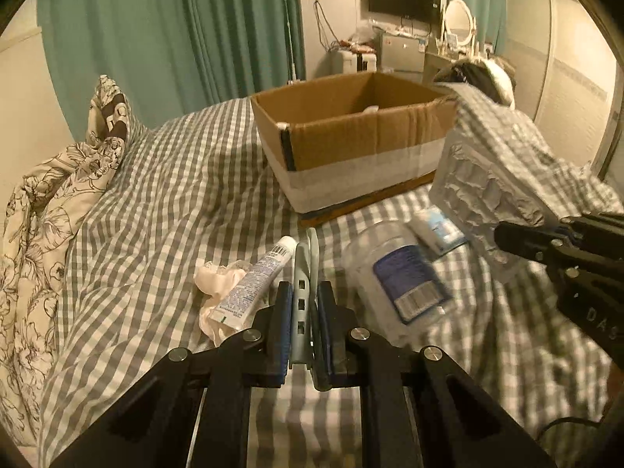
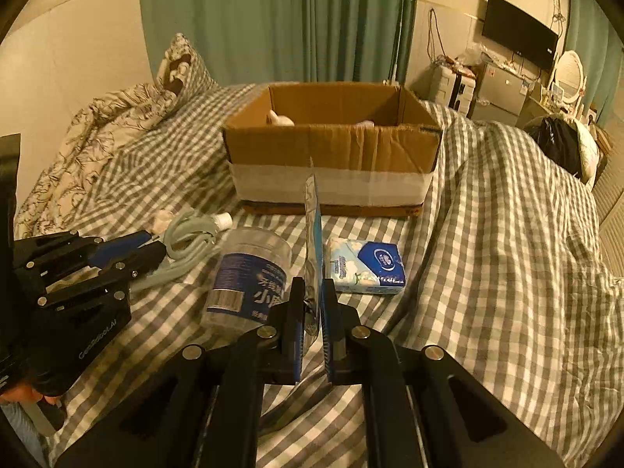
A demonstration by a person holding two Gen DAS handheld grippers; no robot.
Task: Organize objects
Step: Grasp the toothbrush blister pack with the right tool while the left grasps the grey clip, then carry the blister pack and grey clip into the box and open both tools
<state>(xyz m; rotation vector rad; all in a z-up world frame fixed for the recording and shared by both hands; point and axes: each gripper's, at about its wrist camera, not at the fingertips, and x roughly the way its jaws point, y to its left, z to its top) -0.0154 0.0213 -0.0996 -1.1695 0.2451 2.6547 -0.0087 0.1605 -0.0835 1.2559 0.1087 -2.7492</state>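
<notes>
Cardboard box [image 2: 331,148] on checked bed [image 2: 507,234] already holds few pale items. Left gripper [image 1: 302,312] jaws clamped on grey-green coiled cable [image 1: 306,269]; right gripper [image 2: 312,312] jaws pinching silver foil pouch [image 1: 479,179]. Still loose: white toothpaste tube [image 1: 253,284], clear plastic jar [image 2: 245,273], blue-white tissue pack [image 2: 364,267].

Dim, warm yellow indoor cast in both wrist views. I see heavy fisheye bending and black vignette at the corners. Motion blur smears the clear jar [image 1: 394,273] and silver packet [image 1: 491,179] in left view. Right view sharper; soft shadows under cardboard box [image 2: 331,156].
</notes>
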